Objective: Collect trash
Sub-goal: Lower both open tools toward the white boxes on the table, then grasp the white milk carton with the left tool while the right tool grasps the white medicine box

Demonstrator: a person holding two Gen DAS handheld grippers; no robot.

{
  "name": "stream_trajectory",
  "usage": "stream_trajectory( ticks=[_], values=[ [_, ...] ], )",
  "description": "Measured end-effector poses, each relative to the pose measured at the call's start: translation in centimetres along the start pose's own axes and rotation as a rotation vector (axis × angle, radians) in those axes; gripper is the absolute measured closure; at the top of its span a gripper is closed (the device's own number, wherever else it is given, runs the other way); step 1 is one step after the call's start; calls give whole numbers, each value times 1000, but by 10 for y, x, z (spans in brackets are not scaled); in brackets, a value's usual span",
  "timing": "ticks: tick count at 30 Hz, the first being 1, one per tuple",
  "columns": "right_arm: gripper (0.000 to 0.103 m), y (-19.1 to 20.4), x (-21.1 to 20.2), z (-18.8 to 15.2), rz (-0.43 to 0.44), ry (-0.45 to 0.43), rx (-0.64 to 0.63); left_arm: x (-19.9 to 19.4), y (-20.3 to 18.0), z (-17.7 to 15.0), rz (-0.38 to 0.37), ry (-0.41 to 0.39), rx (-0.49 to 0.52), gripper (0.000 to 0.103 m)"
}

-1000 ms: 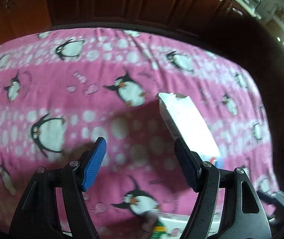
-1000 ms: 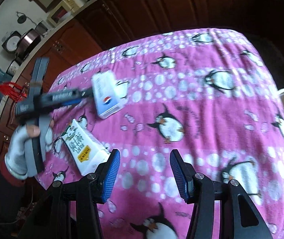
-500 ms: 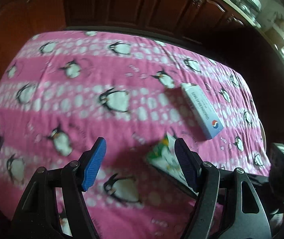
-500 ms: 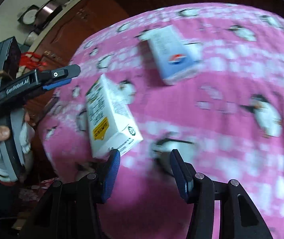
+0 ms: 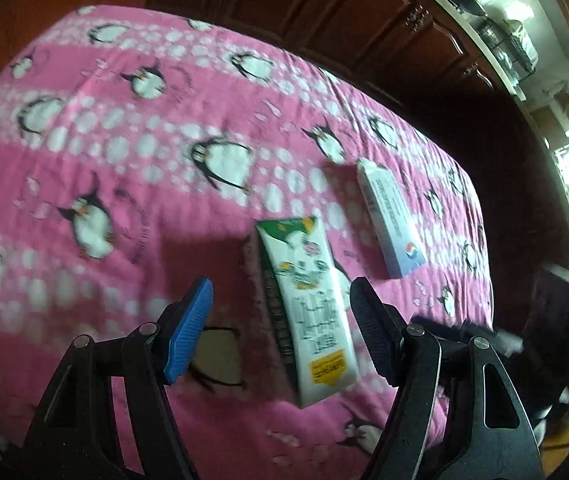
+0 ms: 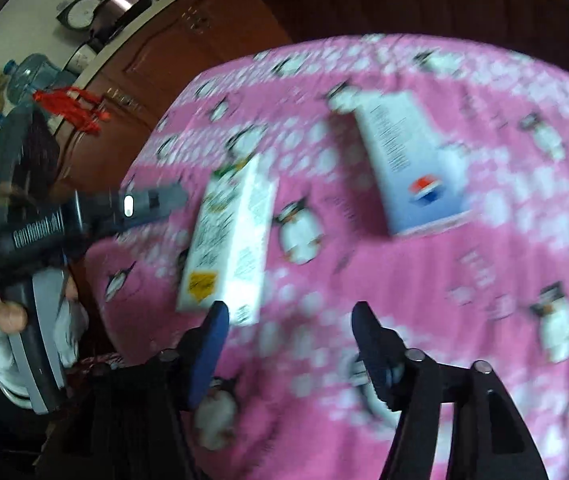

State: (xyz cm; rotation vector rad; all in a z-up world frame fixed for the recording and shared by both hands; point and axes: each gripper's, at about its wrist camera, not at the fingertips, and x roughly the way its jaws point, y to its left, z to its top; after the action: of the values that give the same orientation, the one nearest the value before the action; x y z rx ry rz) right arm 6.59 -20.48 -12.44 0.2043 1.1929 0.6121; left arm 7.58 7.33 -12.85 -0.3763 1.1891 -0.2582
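Blue-padded left gripper point(image 5: 280, 330), jaws wide apart and empty, above a green-and-white carton point(image 5: 308, 308) lying flat on the pink penguin cloth point(image 5: 124, 152); right gripper point(image 6: 288, 344), jaws opening with nothing between, just short of it; beyond, a blue-and-white box point(image 5: 390, 220), also flat.

Pink cloth point(image 5: 132, 184) patterned with black-and-white penguins and rows of white dots, spread beneath both sets of jaws. Between the left gripper's point(image 5: 280, 332) blue-padded jaws, a white carton point(image 5: 308, 312) with green top, flower print and a yellow label at the near end. Beyond the right-hand jaw, a pale blue-and-white box point(image 5: 392, 220) bearing a red, white and blue round mark. Black frame and blue pads on the right gripper point(image 6: 288, 344) too. Dark reddish-brown cabinets point(image 5: 324, 12) beyond the jaws.
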Motion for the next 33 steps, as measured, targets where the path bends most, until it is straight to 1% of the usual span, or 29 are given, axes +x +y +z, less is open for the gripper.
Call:
stream_trajectory(
  ticks=[3, 5, 6, 7, 9, 12, 15, 20, 21, 22, 23, 24, 25, 26, 28, 31, 33],
  values=[
    [40, -16, -7, 17, -98, -47, -3, 10, -10, -3, 31, 5, 14, 33],
    [40, -23, -6, 28, -141, -69, -5, 15, -16, -5, 69, -5, 19, 33],
    [39, -26, -5, 34, -164, -81, -7, 17, -19, -6, 91, -6, 29, 33],
    [34, -28, -4, 39, -184, -93, -10, 20, -22, -7, 118, -5, 43, 33],
    [29, -32, -2, 49, -200, -113, -14, 27, -25, -7, 141, -2, 50, 33],
    [29, -34, 12, 61, -208, -101, -22, 35, -27, -7, 164, 5, 49, 33],
    [29, -31, 29, 66, -244, -84, -48, 44, -29, -6, 178, 21, 51, 33],
    [29, -31, 47, 68, -268, -63, -65, 53, -29, -5, 207, 50, 58, 33],
    [30, -32, 49, 67, -271, -67, -62, 54, -30, -5, 209, 49, 61, 33],
    [35, -32, 50, 67, -273, -73, -59, 54, -31, -6, 210, 48, 70, 33],
    [42, -34, 48, 65, -282, -83, -57, 54, -31, -6, 210, 48, 79, 33],
    [54, -34, 48, 65, -286, -86, -57, 55, -32, -6, 206, 46, 85, 36],
    [54, -35, 46, 65, -275, -86, -55, 55, -33, -7, 199, 44, 93, 43],
    [55, -37, 42, 63, -246, -86, -44, 54, -33, -8, 185, 43, 99, 43],
    [55, -39, 32, 59, -239, -104, -43, 49, -35, -9, 129, 23, 116, 45],
    [55, -38, 12, 47, -224, -140, -44, 38, -42, -12, 112, -19, 156, 46],
    [55, -39, -1, 39, -216, -155, -31, 34, -45, -13, 102, -24, 166, 47]
  ],
)
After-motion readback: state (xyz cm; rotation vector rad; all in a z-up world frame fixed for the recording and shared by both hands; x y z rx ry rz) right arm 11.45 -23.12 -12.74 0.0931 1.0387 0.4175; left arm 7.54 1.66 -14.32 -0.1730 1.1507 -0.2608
